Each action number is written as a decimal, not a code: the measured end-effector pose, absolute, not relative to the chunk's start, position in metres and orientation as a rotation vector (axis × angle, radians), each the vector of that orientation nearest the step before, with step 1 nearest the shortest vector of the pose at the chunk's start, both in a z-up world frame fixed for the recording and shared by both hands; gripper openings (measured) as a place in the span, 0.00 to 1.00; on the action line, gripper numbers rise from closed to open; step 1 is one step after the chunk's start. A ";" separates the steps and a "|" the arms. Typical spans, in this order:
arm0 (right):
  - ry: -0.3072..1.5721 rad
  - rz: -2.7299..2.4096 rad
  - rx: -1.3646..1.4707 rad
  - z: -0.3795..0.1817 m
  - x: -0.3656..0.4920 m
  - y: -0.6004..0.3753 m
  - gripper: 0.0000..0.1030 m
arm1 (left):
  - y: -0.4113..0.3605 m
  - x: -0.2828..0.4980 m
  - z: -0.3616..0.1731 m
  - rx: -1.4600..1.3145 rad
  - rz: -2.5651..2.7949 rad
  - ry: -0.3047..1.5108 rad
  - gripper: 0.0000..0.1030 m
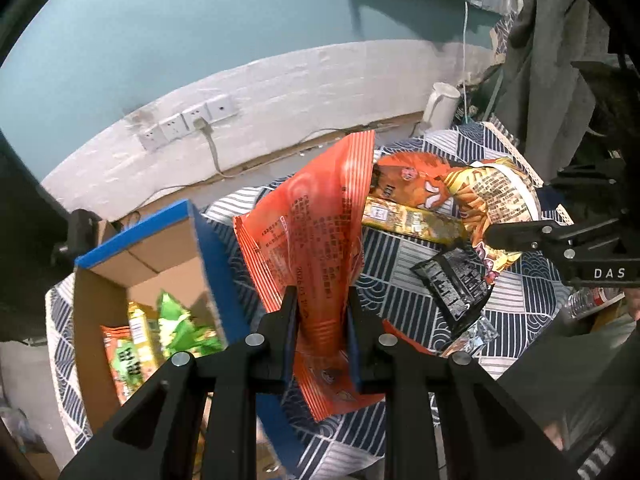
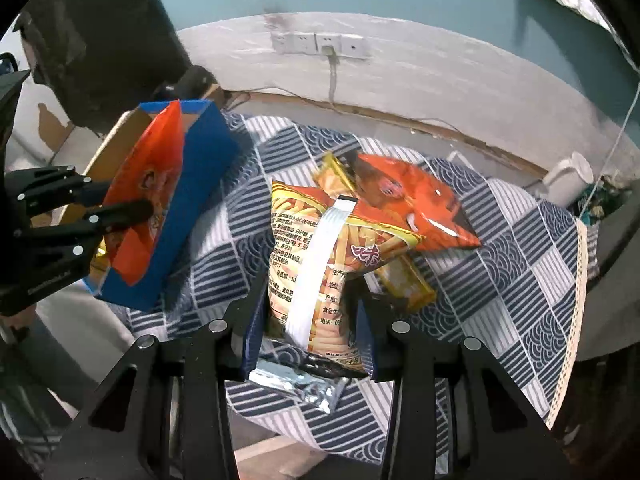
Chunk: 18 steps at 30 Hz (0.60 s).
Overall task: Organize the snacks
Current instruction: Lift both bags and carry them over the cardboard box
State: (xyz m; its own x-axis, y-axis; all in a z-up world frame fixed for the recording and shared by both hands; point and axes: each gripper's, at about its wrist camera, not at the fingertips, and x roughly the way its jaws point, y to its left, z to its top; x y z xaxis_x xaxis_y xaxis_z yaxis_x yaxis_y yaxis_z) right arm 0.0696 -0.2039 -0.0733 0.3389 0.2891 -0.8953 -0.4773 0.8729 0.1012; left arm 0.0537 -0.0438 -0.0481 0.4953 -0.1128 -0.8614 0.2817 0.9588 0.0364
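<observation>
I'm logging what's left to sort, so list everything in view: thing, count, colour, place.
Box: 1, blue outside, brown inside, left on the cloth; holds green, yellow and orange packets.
Orange bag: 1, orange, in the left gripper.
Fries bag: 1, yellow, in the right gripper.
Fox bag: 1, orange, on the cloth behind.
Yellow packet: 1, under the fox bag.
Black packet: 1, black and silver, on the cloth.
Cloth: 1, blue-white patterned.
Jug: 1, white, far right.
Sockets: row, white, wall.
Left gripper: black, shut.
Right gripper: black, shut.
</observation>
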 end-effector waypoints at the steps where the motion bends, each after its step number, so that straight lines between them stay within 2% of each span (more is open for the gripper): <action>1: 1.116 0.508 -0.193 -0.071 0.070 -0.201 0.37 | -0.040 0.052 -0.045 0.178 -0.239 1.022 0.20; 18: 1.085 0.602 -0.248 -0.052 0.073 -0.120 0.37 | 0.033 0.030 -0.018 0.147 -0.162 0.953 0.20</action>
State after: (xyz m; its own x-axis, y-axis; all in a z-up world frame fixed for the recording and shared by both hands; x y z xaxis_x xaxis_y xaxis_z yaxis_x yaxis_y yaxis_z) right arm 0.0732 -0.1198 -0.0522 0.3277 0.3367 -0.8828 -0.5714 0.8147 0.0986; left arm 0.0303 0.0328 -0.0176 0.5686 -0.0733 -0.8194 0.2023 0.9779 0.0529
